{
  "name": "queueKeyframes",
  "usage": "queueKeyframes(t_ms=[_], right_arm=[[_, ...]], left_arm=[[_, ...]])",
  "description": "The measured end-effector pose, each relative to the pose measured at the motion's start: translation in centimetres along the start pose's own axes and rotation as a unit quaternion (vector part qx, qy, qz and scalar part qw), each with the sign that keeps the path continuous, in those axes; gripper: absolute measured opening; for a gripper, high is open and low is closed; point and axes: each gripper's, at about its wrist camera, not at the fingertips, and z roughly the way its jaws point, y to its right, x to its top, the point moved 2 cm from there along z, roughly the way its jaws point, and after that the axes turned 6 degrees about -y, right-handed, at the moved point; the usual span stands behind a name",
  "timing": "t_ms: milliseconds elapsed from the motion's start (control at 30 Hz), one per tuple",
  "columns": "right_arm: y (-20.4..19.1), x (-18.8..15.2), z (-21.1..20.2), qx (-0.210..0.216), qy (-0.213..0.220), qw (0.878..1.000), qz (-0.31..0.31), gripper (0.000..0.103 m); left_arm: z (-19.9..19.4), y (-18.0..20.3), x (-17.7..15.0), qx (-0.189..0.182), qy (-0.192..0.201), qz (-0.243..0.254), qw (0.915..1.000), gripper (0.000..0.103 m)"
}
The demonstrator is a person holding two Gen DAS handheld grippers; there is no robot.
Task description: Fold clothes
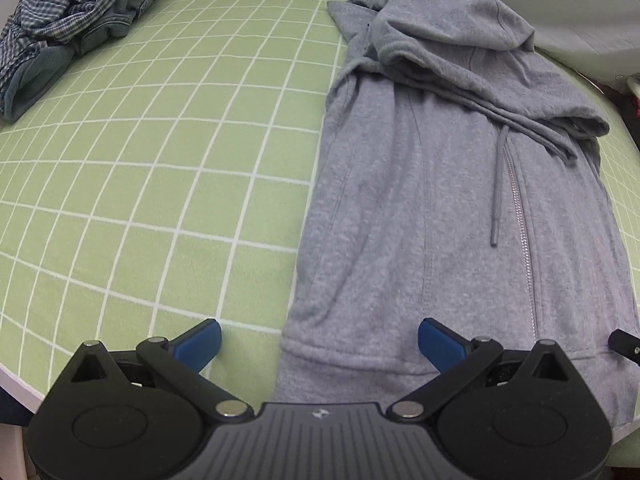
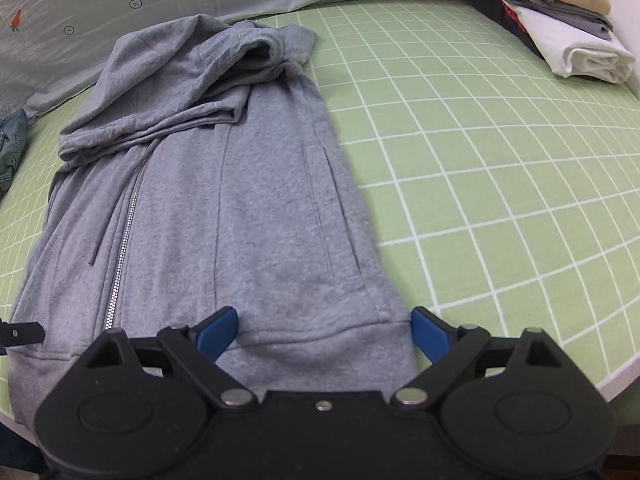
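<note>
- Left wrist view: the grey hoodie lies front-up on the bed, which wears a green checked sheet. It has been made into a long narrow strip, sides turned in and the hood and a sleeve doubled over the chest at the far end, which I judge leaves only the crosswise fold to do.
- The left tongs are spread wide and hold nothing. One blue pad sits over the bare sheet just beside the hem's left corner, the other over the hem band, so the corner lies between them, seemingly lined up for a pinch.
- The zip and a loose drawcord run lengthwise down the front. The cord could stray out of the fold.
- A crumpled heap of checked shirt and denim sits well apart at the far left, likely waiting its turn.
- Right wrist view: the right tongs also gape, empty, straddling the hem's right corner: one pad over the band, the other just off the cloth edge above the sheet.
- Both tools at matching corners suggests lifting the hem together and carrying it toward the hood.
- A folded stack rests at the far right corner, clear of the working area, and a printed pillow lies behind the hood.
</note>
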Motion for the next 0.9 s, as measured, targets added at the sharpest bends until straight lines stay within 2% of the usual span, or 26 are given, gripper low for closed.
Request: queueKeyframes(t_ms=[333,433,500,533,600,633,700,733,767,800,833,867,900], right_arm=[[-0.8,-1.1,0.2,-0.025,-0.022,0.998,-0.051,0.103],[-1.0,-1.2,0.1,-0.029,-0.027,0.998,-0.057,0.103],[-1.0,-1.3,0.1,-0.027,-0.035,0.997,-0.06,0.103],[-0.9,-1.3,0.1,-0.025,-0.038,0.997,-0.063,0.103],[-0.8,-1.3,0.0,-0.022,-0.04,0.997,-0.066,0.099],[-0.9,-1.3,-0.1,-0.02,-0.04,0.997,-0.07,0.096],[-1.1,-1.2,-0.4,-0.014,-0.04,0.996,-0.081,0.08],[-1.2,-1.1,-0.5,-0.01,-0.04,0.995,-0.086,0.076],[-1.3,-1.0,-0.7,-0.006,-0.041,0.995,-0.09,0.063],[-1.3,-0.8,-0.8,0.005,-0.045,0.995,-0.09,0.048],[-1.4,-0.6,-0.9,0.021,-0.05,0.995,-0.087,0.04],[-1.4,-0.3,-0.9,0.037,-0.055,0.994,-0.084,0.024],[-1.4,0.0,-1.0,0.053,-0.06,0.994,-0.076,0.019]], left_arm=[[0.2,1.4,-2.0,0.013,-0.011,0.058,0.9982,0.102],[0.0,2.0,-2.4,0.02,-0.008,0.079,0.9966,0.095],[-0.3,2.6,-2.6,0.016,-0.003,0.101,0.9948,0.079],[-0.5,2.9,-2.6,0.013,0.0,0.113,0.9936,0.075],[-0.7,3.6,-2.8,0.004,0.003,0.134,0.991,0.056],[-0.8,3.8,-2.9,-0.002,0.002,0.142,0.9898,0.052],[-0.9,4.0,-2.8,-0.017,-0.002,0.153,0.988,0.032],[-0.9,4.1,-2.6,-0.027,-0.007,0.154,0.9877,0.027],[-0.8,4.0,-2.4,-0.036,-0.011,0.152,0.9876,0.022],[-0.7,4.0,-2.1,-0.044,-0.015,0.15,0.9877,0.02],[-0.7,4.0,-1.8,-0.049,-0.018,0.149,0.9874,0.019],[-0.8,4.1,-1.5,-0.054,-0.019,0.15,0.987,0.018],[-1.0,4.2,-1.2,-0.059,-0.019,0.151,0.9865,0.017]])
